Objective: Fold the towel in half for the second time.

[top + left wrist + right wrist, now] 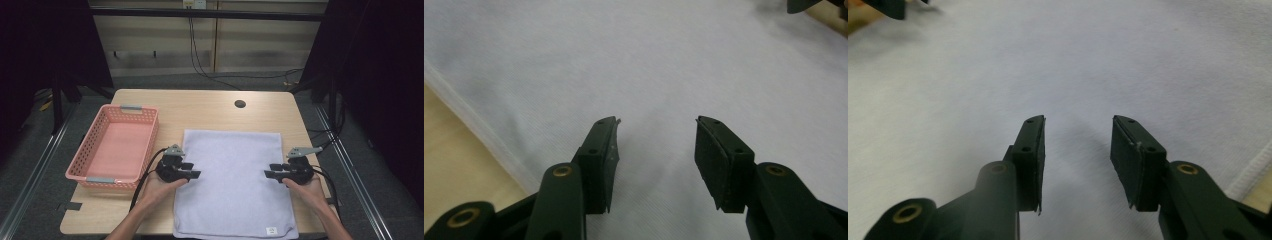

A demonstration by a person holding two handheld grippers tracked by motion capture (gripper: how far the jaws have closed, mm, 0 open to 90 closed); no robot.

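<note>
A pale lavender towel (232,180) lies flat on the wooden table (200,110), with a small label near its front right corner. My left gripper (194,171) hovers over the towel's left edge and points inward to the right. Its jaws stand apart with only cloth (674,75) beneath them. My right gripper (270,171) hovers over the towel's right edge and points inward to the left. Nothing is between its parted jaws, and the towel (1073,65) lies under them. A hemmed edge of the towel (1253,170) runs by the right jaw.
A pink plastic basket (82,162) stands on the left part of the table, beside the towel. A dark round hole (240,104) sits in the tabletop behind the towel. Cables (200,60) hang over the floor beyond the table's far edge.
</note>
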